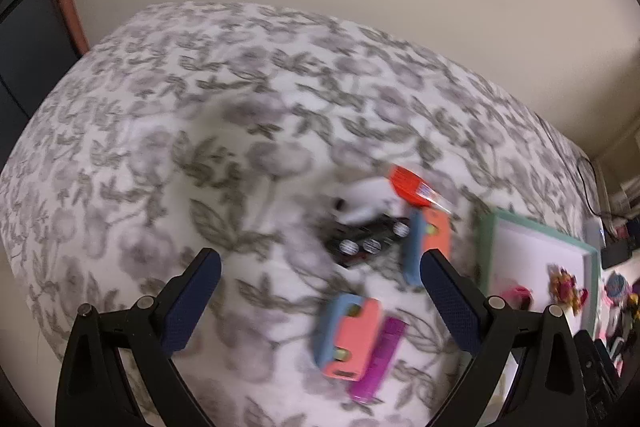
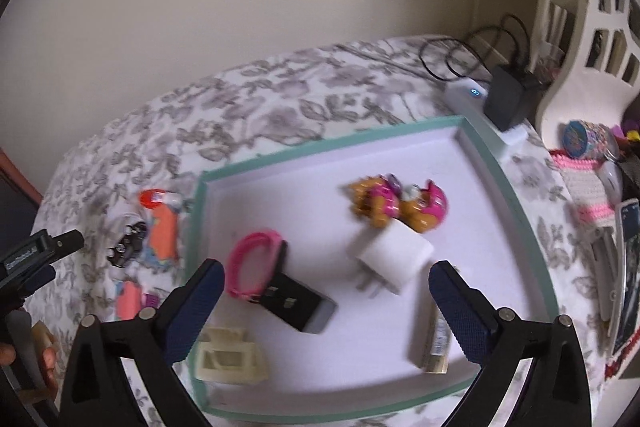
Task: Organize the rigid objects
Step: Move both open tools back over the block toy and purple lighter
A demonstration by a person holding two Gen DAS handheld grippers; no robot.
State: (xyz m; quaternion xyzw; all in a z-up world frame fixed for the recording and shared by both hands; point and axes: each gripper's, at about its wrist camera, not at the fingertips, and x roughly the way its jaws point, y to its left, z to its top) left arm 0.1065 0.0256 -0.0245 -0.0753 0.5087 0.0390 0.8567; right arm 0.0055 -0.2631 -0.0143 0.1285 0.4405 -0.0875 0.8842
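Observation:
In the left wrist view my left gripper [image 1: 320, 259] stands open above the flowered bedspread with nothing between its fingers. Below it lie a coral and blue case [image 1: 352, 335] beside a purple stick [image 1: 378, 363], a second coral and blue case [image 1: 426, 247], a black piece with silver discs [image 1: 368, 243] and a red tube [image 1: 412, 187]. My right gripper [image 2: 326, 271] hangs open and empty over the green-rimmed tray [image 2: 320, 147]. The tray holds a white charger plug [image 2: 396, 257], a pink band [image 2: 252, 263], a black device [image 2: 300, 303], a cream plastic piece [image 2: 228, 355] and bright toy figures [image 2: 392, 205].
A black adapter with coiled cables [image 2: 510, 95] and a white power bank [image 2: 468, 95] sit behind the tray's far corner. A white slotted basket [image 2: 592, 27] and a pink crochet piece [image 2: 584, 183] crowd the right side. A beige wall bounds the bed's far edge.

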